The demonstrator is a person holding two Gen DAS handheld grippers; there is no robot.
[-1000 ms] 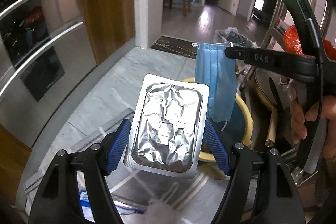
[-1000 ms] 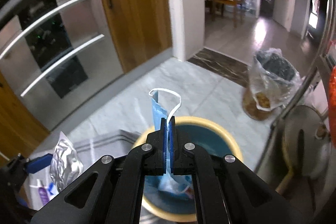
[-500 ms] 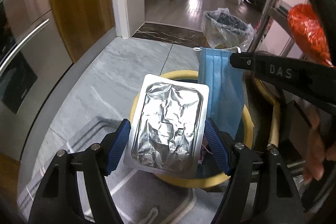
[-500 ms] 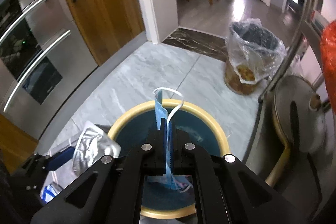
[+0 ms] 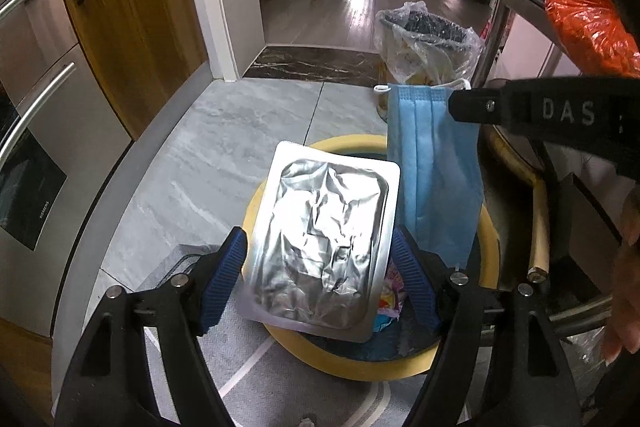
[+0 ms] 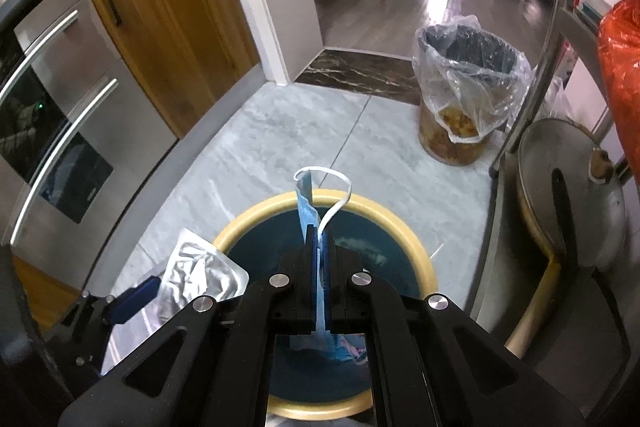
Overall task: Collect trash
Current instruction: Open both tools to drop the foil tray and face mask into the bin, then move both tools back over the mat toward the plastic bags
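So over the last second both pieces of trash have been carried forward until they're right above the yellow-rimmed bin (image 5: 490, 247); earlier it was only peeking out behind them. The foil tray (image 5: 320, 251) is clamped edge to edge between the blue pads of the left gripper (image 5: 320, 267), jaws wide apart around it, and it's hanging over the near-left part of the rim. The blue face mask (image 6: 306, 201) is pinched flat in the right gripper (image 6: 318, 259), jaws almost fully together, dangling straight down over the middle of the bin. Some colourful wrappers (image 5: 390, 301) can already be seen inside. So the carrying part looks basically done, and letting go of the 2 items is probably all that's left. The bagged bin (image 6: 466, 87) further back isn't being used.
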